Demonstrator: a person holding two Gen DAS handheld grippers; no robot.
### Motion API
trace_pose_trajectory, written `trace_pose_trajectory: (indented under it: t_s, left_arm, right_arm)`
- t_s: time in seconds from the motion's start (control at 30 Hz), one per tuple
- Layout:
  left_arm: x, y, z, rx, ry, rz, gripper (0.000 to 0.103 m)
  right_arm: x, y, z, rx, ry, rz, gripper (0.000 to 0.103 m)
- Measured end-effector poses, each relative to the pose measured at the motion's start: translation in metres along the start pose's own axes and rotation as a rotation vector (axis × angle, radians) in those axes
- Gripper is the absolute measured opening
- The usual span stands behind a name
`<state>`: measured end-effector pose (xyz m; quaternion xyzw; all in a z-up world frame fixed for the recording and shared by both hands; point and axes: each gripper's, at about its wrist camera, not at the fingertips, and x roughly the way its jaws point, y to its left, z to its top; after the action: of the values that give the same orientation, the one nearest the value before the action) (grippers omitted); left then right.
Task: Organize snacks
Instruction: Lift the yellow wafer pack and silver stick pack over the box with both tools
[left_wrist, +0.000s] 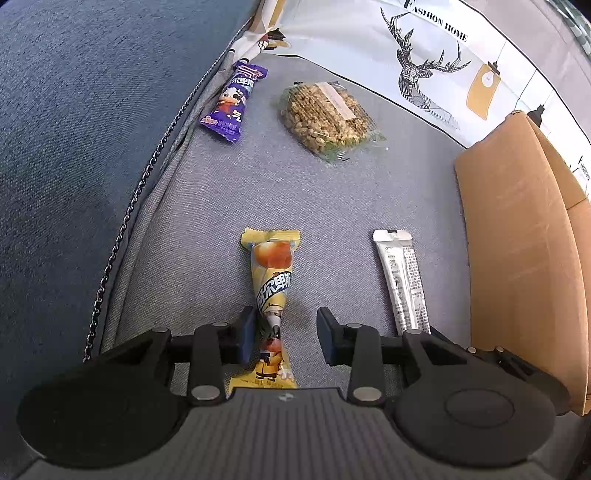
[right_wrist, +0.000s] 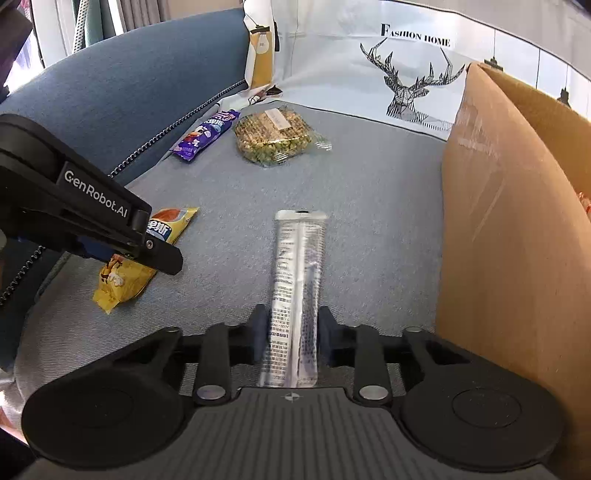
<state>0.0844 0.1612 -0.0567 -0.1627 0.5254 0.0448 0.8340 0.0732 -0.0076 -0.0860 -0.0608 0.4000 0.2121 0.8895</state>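
Right wrist view: right tongs (right_wrist: 291, 332) clamped the silver sachet (right_wrist: 299, 266) beside the cardboard box (right_wrist: 491, 236), likely its destination. Left tongs (left_wrist: 286, 336) stood open astride the yellow snack (left_wrist: 271, 280), farther from the box.

The right gripper (right_wrist: 291, 336) sits at 6 o'clock, its jaws pressed against both sides of a silver sachet (right_wrist: 297, 280) that points toward 12. At 9 o'clock the left gripper (right_wrist: 122, 254) reaches in over a yellow snack packet (right_wrist: 127, 275) lying on the grey sofa seat (right_wrist: 369, 221). Toward 11 lie a purple snack packet (right_wrist: 205, 134) and, just beside it, a clear pack of puffed grain bars (right_wrist: 275, 134). A cardboard box (right_wrist: 495, 221) stands at 3 o'clock, with a deer-print cushion (right_wrist: 413, 85) at 1
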Motion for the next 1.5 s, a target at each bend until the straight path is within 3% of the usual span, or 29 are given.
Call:
trace_pose_trajectory:
  t_s: [0.2, 0.27, 0.37, 0.63, 1.07, 1.5]
  left_arm:
    - [0.0006, -0.0027, -0.0010, 0.014, 0.000, 0.012, 0.036]
    - [0.0011, -0.0032, -0.0010, 0.021, 0.000, 0.022, 0.017]
    - [0.0014, -0.0029, -0.0008, 0.023, -0.001, 0.023, 0.010]
    - [-0.0062, -0.0022, 0.0002, 0.012, -0.041, -0.010, 0.009]
    - [0.0030, -0.0080, -0.0013, 0.044, 0.005, 0.008, 0.010]
    - [-0.0032, -0.0091, -0.0003, 0.043, -0.028, 0.000, 0.009]
  right_arm:
    - [-0.0074, -0.0008, 0.0018, 0.005, -0.040, -0.003, 0.023]
    - [-0.0058, -0.0006, 0.0014, 0.002, -0.028, -0.005, 0.023]
    - [-0.0026, 0.0005, 0.0009, 0.000, -0.010, -0.009, 0.023]
    - [-0.0064, -0.0003, 0.0041, 0.015, -0.042, 0.001, 0.023]
    - [-0.0006, 0.0014, 0.0010, 0.009, -0.001, -0.014, 0.025]
    - [-0.0088, 0.0029, 0.0015, 0.002, -0.042, -0.015, 0.023]
